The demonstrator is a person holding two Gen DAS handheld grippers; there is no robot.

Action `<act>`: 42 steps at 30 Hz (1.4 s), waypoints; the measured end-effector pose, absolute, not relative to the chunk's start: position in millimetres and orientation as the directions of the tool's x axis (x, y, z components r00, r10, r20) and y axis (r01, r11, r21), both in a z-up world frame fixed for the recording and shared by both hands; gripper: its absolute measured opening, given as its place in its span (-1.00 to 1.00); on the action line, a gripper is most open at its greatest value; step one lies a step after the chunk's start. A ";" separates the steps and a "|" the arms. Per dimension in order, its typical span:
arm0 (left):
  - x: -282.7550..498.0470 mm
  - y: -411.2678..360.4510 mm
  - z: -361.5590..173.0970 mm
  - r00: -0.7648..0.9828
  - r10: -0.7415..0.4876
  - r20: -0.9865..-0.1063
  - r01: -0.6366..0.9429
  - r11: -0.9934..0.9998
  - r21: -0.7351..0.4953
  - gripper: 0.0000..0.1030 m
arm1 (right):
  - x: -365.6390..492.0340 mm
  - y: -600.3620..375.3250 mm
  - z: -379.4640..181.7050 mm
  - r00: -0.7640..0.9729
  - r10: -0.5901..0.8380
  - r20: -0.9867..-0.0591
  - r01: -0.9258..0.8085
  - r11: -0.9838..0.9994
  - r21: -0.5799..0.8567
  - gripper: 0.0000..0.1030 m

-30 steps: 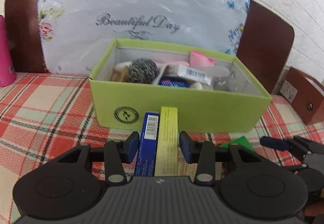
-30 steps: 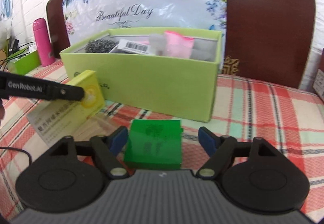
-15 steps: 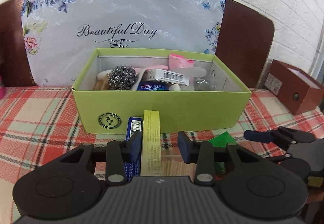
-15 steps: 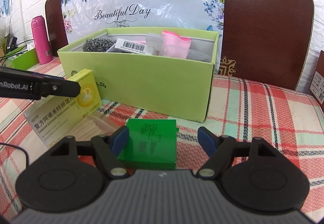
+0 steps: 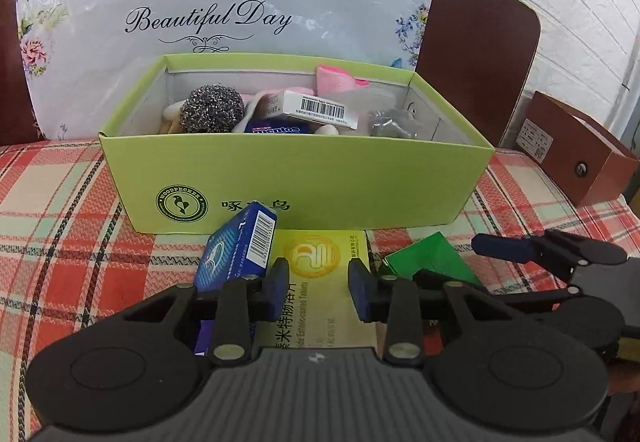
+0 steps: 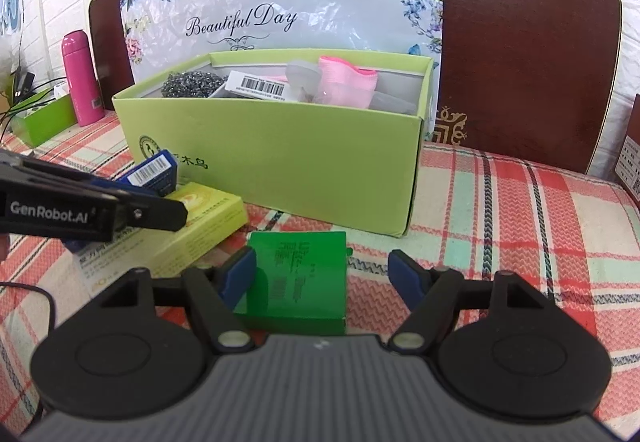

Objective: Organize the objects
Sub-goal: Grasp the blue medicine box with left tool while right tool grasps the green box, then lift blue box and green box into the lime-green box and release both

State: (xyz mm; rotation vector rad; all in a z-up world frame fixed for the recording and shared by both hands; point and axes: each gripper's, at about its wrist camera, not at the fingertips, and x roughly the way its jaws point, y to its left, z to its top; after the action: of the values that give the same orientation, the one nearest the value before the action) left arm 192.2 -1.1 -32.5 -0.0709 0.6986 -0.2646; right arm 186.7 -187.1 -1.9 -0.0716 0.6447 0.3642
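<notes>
A light green box (image 5: 296, 178) (image 6: 280, 162) on the plaid tablecloth holds a steel scourer (image 5: 211, 113), a white barcoded carton, a Mentos pack and a pink item. In front of it lie a yellow tablet box (image 5: 320, 282) (image 6: 192, 226), flat, a blue box (image 5: 240, 250) (image 6: 154, 170) leaning on it, and a green box (image 5: 430, 254) (image 6: 298, 282). My left gripper (image 5: 318, 292) is open above the yellow box, not gripping it. My right gripper (image 6: 322, 274) is open around the green box; whether its pads touch it I cannot tell.
A flowered "Beautiful Day" bag (image 5: 224, 10) leans on a dark chair back behind the box. A brown box (image 5: 576, 158) stands at the right. A pink bottle (image 6: 80, 78) and a small green tray (image 6: 44, 118) stand far left.
The yellow box stood on edge in my left gripper; now it lies flat and the jaws have opened wider. The blue box now leans on it. The right gripper barely moved.
</notes>
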 end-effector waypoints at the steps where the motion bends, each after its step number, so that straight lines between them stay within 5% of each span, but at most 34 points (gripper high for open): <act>1: 190.3 -0.2 -29.3 0.741 -0.252 -0.623 0.207 0.968 -0.145 -0.27 | 186.8 -187.6 -1.7 0.738 0.310 -0.599 -0.353 0.934 0.049 0.40; 3: 182.7 4.3 -17.4 0.777 -0.229 -0.586 0.186 0.973 -0.133 -0.23 | 186.4 -187.0 -1.2 0.741 0.306 -0.598 -0.352 0.935 0.041 0.41; 7: 176.7 15.0 -6.9 0.828 -0.181 -0.531 0.136 0.983 -0.123 0.21 | 186.7 -186.3 -1.7 0.742 0.304 -0.597 -0.352 0.935 0.039 0.44; 15: 201.9 28.3 -35.0 0.778 -0.058 -0.625 0.018 0.997 -0.070 0.20 | 188.2 -188.3 -2.6 0.739 0.309 -0.598 -0.353 0.935 0.046 0.46; 18: 206.9 34.9 -44.3 0.751 -0.077 -0.656 0.014 0.995 -0.100 -0.28 | 188.7 -191.8 -3.0 0.739 0.307 -0.600 -0.347 0.936 0.052 0.46; 22: 211.8 35.2 -53.1 0.728 -0.085 -0.680 0.017 0.994 -0.106 -0.64 | 188.7 -193.2 -3.1 0.734 0.311 -0.604 -0.353 0.934 0.053 0.45; 26: 202.8 33.1 -41.0 0.764 -0.106 -0.636 0.041 0.992 -0.116 -0.66 | 185.4 -190.8 -1.9 0.695 0.385 -0.607 -0.424 0.901 0.086 -0.05; 30: 197.2 32.2 -30.3 0.787 -0.112 -0.606 0.048 0.992 -0.121 -0.66 | 182.2 -184.7 0.7 0.702 0.374 -0.606 -0.428 0.902 0.061 -0.02; 33: 197.1 30.9 -28.6 0.790 -0.120 -0.601 0.050 0.990 -0.132 -0.66 | 183.2 -177.0 -5.7 0.688 0.348 -0.637 -0.429 0.903 0.031 0.59; 35: 197.0 29.9 -27.4 0.792 -0.124 -0.598 0.052 0.989 -0.136 -0.66 | 184.2 -166.8 -11.5 0.682 0.315 -0.660 -0.434 0.901 -0.018 0.55; 38: 195.4 30.3 -24.3 0.798 -0.133 -0.588 0.058 0.988 -0.144 -0.66 | 183.4 -164.9 -12.6 0.692 0.329 -0.643 -0.433 0.902 -0.005 0.18; 42: 190.8 31.3 -17.5 0.810 -0.145 -0.568 0.065 0.985 -0.160 -0.66 | 180.2 -168.9 -6.2 0.705 0.330 -0.628 -0.425 0.905 -0.001 0.17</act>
State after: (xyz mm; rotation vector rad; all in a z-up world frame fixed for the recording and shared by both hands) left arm 190.8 31.3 -17.5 -0.1351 0.6167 -0.1127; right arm 180.2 -168.9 -6.2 -0.1505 0.6674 0.4219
